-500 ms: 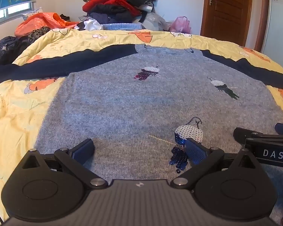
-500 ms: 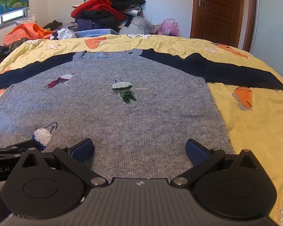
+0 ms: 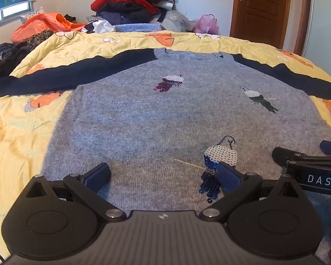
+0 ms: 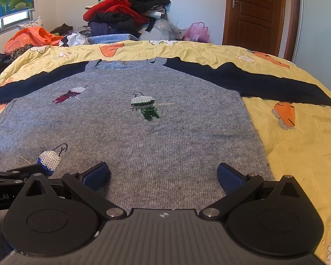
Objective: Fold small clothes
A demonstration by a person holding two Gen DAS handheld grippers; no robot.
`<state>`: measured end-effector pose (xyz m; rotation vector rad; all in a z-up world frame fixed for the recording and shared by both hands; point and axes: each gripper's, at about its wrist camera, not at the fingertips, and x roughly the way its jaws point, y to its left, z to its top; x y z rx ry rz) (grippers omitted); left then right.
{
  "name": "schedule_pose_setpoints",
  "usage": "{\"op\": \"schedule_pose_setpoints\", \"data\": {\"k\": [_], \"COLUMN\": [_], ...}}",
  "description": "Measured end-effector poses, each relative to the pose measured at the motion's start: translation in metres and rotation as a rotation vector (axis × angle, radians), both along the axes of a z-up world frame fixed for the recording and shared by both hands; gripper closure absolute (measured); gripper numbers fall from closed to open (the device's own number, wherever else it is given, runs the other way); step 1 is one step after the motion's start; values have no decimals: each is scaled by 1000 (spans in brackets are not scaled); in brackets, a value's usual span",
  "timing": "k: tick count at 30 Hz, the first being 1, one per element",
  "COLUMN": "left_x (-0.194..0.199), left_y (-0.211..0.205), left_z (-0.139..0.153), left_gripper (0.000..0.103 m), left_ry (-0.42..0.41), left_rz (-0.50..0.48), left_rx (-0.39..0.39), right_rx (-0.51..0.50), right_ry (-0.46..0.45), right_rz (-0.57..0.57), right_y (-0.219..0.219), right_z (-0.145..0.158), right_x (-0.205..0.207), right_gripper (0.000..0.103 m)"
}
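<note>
Both wrist cameras sit low and close over the hem end of the grey sweater point(image 3: 165, 114), facing along it toward the far wall and wooden door point(image 4: 257, 11). The left view covers the left half, the right view the right half. Both share the sweater front, the yellow quilt point(image 4: 298, 145) and the clothes pile point(image 3: 132, 2) at upper centre.

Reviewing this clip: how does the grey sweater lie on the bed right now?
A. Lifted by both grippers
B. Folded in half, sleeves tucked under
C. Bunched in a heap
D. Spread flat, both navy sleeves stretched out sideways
D: the grey sweater lies flat on the yellow bedspread, with its navy sleeves extended to either side and both grippers open.
</note>
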<state>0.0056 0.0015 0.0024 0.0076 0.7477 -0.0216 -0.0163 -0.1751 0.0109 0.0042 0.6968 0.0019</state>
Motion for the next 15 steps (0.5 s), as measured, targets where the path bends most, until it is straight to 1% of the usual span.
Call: {"op": "schedule_pose_setpoints", "data": {"k": [15], "left_x": [-2], "left_y": [0], "left_z": [1], "left_gripper": [0], "left_ry": [-2], "left_rz": [-1], "left_rx": [0], "right_rx": [-1], "right_ry": [0], "right_rz": [0], "right_y": [0], "right_z": [0], "right_x": [0], "right_gripper": [0]}}
